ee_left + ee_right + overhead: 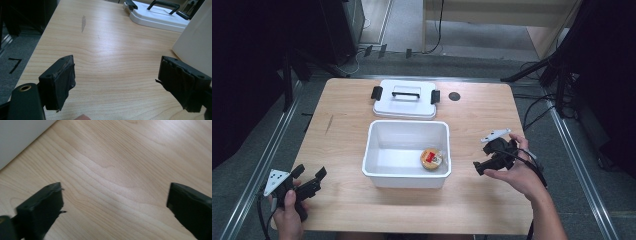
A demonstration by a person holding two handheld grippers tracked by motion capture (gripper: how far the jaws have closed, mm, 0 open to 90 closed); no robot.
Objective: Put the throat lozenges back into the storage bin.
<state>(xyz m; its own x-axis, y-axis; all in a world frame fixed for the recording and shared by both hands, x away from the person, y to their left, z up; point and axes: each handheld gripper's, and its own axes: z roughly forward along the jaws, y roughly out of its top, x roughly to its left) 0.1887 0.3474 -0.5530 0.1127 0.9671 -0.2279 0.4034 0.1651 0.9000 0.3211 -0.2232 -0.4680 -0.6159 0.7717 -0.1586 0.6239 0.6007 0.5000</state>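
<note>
Both jaws wide apart, holding nothing: right gripper (482, 161) just beside white box (406, 179) with round snack (432, 159) inside; left gripper (309, 173) near table (482, 205) corner.

The rectangular table top (342, 150) is pale wood-grain laminate, smooth with a soft sheen (one dull scuff mark (83, 23) breaks it). The white rectangular plastic tub (377, 177) and its flat white plastic lid (404, 107) look smooth, semi-gloss. Each gripper's black jaw pads (61, 82) appear matt, rubbery, frayed at the edges.
</note>
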